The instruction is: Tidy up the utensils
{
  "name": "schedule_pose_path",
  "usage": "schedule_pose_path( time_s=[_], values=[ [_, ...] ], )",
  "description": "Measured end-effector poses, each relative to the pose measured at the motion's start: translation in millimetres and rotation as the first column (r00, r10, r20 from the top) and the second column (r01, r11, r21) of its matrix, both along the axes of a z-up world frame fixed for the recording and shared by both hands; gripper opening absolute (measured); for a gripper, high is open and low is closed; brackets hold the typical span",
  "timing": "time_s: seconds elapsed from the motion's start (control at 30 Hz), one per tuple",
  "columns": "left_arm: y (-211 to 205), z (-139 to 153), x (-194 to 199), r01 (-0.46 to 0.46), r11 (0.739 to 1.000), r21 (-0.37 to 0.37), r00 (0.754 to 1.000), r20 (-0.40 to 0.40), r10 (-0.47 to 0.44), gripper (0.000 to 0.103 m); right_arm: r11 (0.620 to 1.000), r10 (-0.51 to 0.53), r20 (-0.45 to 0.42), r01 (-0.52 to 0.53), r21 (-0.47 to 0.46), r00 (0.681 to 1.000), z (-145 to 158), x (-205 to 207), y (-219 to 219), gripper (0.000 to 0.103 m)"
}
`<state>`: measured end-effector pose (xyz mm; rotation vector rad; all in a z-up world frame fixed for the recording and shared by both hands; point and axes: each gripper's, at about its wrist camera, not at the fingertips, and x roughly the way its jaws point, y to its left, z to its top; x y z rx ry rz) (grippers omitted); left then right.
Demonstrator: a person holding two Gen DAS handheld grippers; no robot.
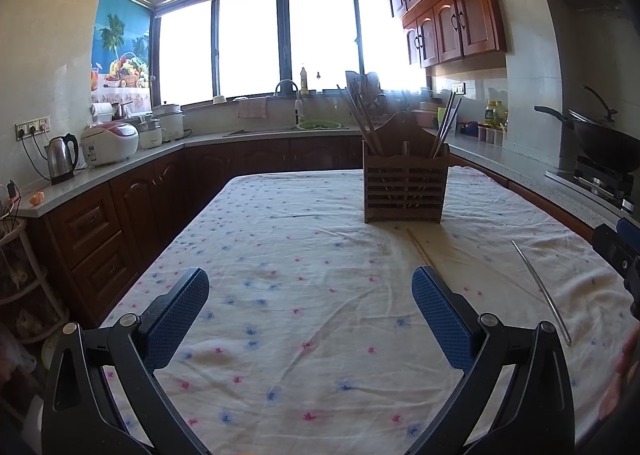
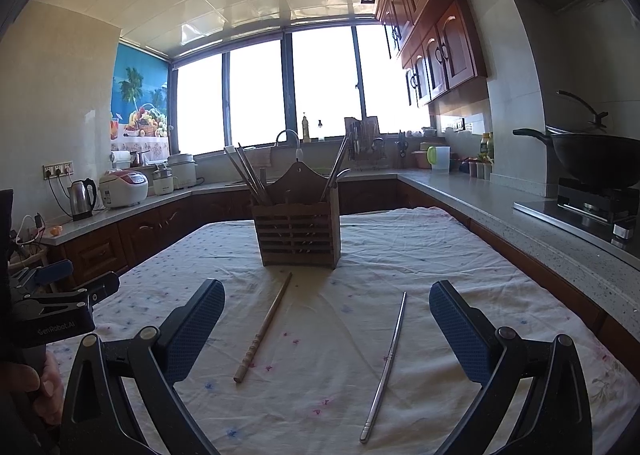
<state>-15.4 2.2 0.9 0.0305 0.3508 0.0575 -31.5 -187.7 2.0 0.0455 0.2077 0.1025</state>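
A wooden slatted utensil holder (image 2: 298,235) stands on the cloth-covered table (image 2: 400,239), with several wooden chopsticks in its left side and metal ones in its right. It also shows in the left wrist view (image 1: 404,191). One wooden chopstick (image 2: 264,329) and one metal chopstick (image 2: 386,367) lie loose on the cloth in front of it. My right gripper (image 2: 326,331) is open and empty, hovering above the two loose chopsticks. My left gripper (image 1: 310,319) is open and empty over bare cloth; the wooden chopstick (image 1: 420,251) and metal chopstick (image 1: 542,291) lie to its right.
Kitchen counters run along both sides of the table. A kettle (image 1: 62,159) and rice cooker (image 1: 110,143) stand on the left counter, a wok (image 2: 592,159) on the stove at right. The sink (image 1: 316,125) lies under the window.
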Motion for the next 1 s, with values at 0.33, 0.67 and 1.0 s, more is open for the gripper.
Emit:
schedule_pose_path(
  time_s=[0.33, 0.67, 1.0],
  values=[
    [-0.6, 1.1, 0.0, 0.008, 1.0, 0.002, 1.0, -0.005, -0.008, 0.103, 1.0, 0.004, 0.003, -0.004, 0.002, 1.0, 0.8, -0.5, 1.7, 0.103],
    [-2.5, 1.1, 1.7, 0.011, 1.0, 0.002, 1.0, -0.01, -0.011, 0.103, 1.0, 0.006, 0.004, -0.006, 0.006, 1.0, 2.3, -1.3, 2.1, 0.103],
    [-1.8, -0.7, 4.4, 0.016, 1.0, 0.001, 1.0, -0.017, -0.016, 0.103, 1.0, 0.007, 0.008, -0.007, 0.008, 1.0, 4.2, -2.9, 4.4, 0.103]
  ],
)
